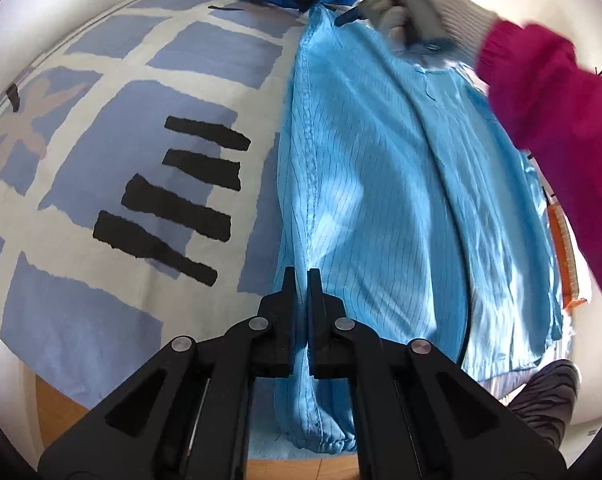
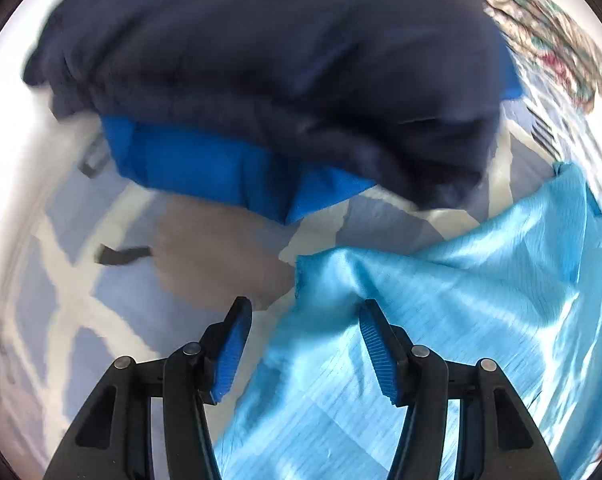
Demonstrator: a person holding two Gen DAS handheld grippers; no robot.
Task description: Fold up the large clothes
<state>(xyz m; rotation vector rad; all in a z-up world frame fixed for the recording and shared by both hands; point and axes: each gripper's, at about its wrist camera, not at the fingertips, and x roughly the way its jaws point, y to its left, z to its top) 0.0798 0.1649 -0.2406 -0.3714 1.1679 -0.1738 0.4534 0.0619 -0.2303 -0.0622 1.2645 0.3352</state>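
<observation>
Light-blue pinstriped garment [image 1: 381,184] lies lengthwise on bedspread [image 1: 101,160].

A bed fills the scene, covered by a bedspread [image 1: 113,184] with blue-grey squares, cream bands and 4 black bars [image 1: 181,196]. Light wood flooring [image 1: 61,412] shows below its edge. A floral fabric [image 2: 549,28] lies beyond. Daylight brightens the white surroundings.

Garment [image 1: 381,200] lies on bedspread [image 1: 101,300]; clothes pile [image 2: 261,80] seemingly beyond.
</observation>
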